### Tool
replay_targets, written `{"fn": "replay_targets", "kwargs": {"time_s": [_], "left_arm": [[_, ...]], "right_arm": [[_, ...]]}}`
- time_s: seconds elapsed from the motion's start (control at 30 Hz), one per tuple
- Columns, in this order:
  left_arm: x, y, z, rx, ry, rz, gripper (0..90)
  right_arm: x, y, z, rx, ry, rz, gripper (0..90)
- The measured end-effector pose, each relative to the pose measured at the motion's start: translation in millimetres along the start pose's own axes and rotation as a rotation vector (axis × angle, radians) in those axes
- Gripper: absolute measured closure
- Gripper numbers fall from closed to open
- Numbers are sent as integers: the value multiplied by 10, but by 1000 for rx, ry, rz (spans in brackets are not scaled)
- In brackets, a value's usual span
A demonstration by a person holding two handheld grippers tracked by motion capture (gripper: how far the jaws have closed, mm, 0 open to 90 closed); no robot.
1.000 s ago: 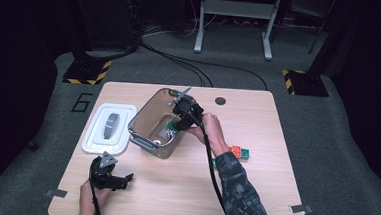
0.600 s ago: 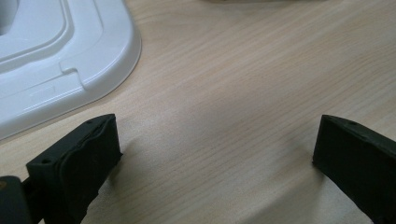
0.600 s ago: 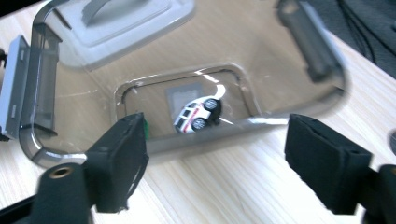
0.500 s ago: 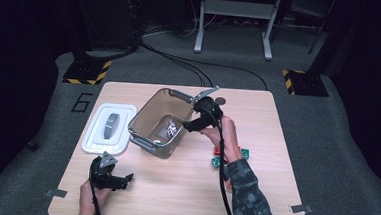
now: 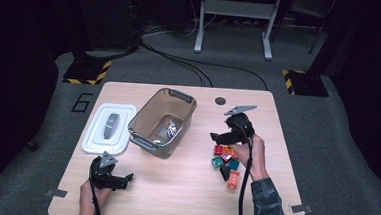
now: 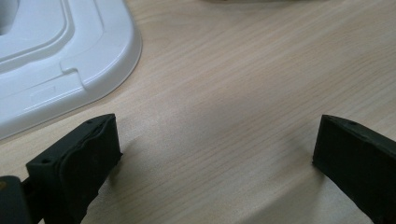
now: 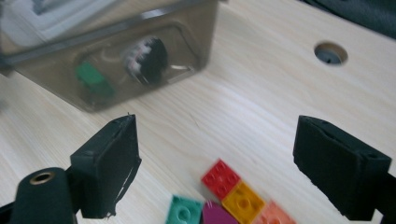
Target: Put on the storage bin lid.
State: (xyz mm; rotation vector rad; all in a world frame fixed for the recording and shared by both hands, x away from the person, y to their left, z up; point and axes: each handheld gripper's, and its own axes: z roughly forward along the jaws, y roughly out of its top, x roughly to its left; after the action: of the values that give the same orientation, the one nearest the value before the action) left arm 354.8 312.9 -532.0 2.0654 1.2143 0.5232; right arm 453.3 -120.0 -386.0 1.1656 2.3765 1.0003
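Note:
A clear grey bin [image 5: 147,130] stands mid-table; through its wall I see a green brick [image 7: 93,79] and a black-and-white piece [image 7: 147,56] inside. To its right lies a small heap of coloured bricks [image 5: 225,159], with red [image 7: 220,178], orange [image 7: 243,203] and teal [image 7: 184,211] ones nearest. My right gripper [image 5: 220,138] hovers just above the heap's far edge, pointing toward the bin. Its jaws [image 7: 219,135] have just been opening and stand wide with nothing between them. My left gripper [image 5: 121,179] rests low at the table's near left, open [image 6: 219,135] over bare wood.
A white lid [image 5: 109,127] lies flat left of the bin, its corner close to my left gripper [image 6: 56,60]. A round cable hole [image 5: 221,100] sits at the far edge. Bare wood lies between the bin and the bricks.
The right gripper has moved from over the bin rightward and nearer, down to the brick heap, and its jaws have spread. The left gripper has stayed put.

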Motion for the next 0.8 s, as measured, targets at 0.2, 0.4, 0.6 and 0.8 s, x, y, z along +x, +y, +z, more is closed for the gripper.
{"fn": "replay_targets", "kwargs": {"time_s": [0.2,0.4,0.6,0.8], "left_arm": [[0,0,0,0,0,0,4],[-1,0,0,0,1,0,4],[-1,0,0,0,1,0,5],[-1,0,-1,0,1,0,5]], "right_arm": [[-256,-357,9,33,-58,88,128],[-466,-688,98,64,-105,179,145],[-651,-967,196,82,-172,266,268],[-715,-1074,276,95,-211,312,422]]}}
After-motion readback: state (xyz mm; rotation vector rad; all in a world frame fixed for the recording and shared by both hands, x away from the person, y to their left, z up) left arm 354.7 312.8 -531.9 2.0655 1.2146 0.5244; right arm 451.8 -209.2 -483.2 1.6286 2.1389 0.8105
